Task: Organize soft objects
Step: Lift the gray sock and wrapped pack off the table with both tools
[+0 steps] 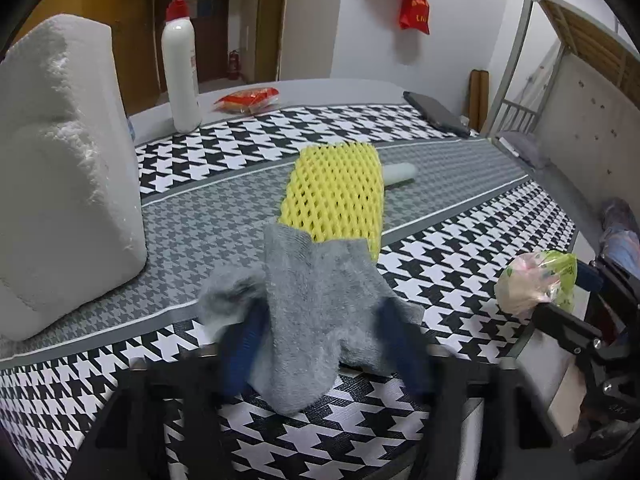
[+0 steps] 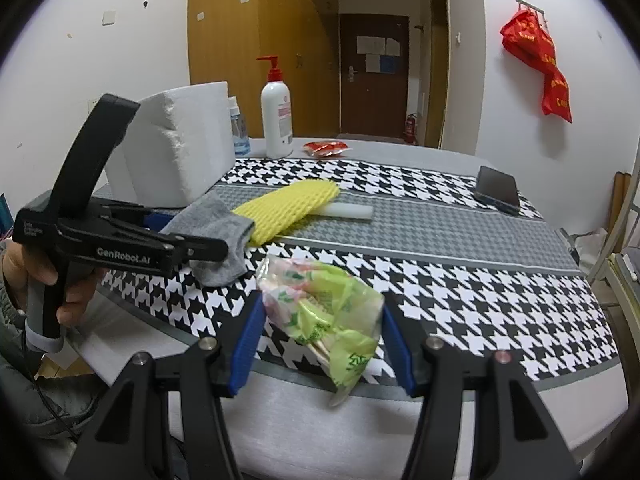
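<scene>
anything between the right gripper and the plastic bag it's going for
Nothing visible. The crinkled plastic bag already sits between the right gripper pads, which press on its sides. The grey sock lies apart, further back by the left gripper.

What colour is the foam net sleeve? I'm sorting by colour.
Yellow: the foam net sleeve shows best in the left wrist view.
</scene>
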A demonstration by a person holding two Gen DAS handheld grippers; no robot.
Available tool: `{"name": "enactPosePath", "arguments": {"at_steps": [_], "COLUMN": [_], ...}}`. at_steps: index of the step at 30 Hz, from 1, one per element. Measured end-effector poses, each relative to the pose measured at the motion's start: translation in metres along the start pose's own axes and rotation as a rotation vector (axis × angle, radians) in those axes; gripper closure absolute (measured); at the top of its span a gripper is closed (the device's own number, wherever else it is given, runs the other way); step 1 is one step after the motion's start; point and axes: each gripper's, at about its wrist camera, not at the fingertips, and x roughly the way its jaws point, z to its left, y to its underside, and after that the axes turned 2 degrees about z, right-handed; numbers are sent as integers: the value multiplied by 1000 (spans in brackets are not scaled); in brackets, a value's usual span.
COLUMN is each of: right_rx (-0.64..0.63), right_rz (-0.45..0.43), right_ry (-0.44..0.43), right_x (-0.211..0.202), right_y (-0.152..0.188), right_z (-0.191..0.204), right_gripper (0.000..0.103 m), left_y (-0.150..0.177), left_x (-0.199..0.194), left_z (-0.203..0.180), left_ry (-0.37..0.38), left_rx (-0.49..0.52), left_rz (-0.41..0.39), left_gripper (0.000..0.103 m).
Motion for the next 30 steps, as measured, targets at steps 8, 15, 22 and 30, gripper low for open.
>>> {"name": "enactPosePath", "arguments": {"at_steps": [8, 15, 22, 30], "right_rx": [15, 1, -2, 2], "right_rz": [-10, -47, -79, -114], "right_ry": [5, 2, 4, 11], "right_x": [-3, -11, -16, -20], "right_y": [-1, -8, -16, -26], "right_z": [-2, 4, 10, 15], "right_gripper": [42, 42, 42, 42], "left_y": [-1, -7, -10, -9], "left_x": [-13, -47, -74, -96], "left_z": [-1, 0, 5, 7], "left_ry": [-16, -18, -44, -54], "left_rx": [23, 25, 34, 50], "left_rz": [-44, -132, -202, -250], "left_gripper": [92, 92, 92, 92]}}
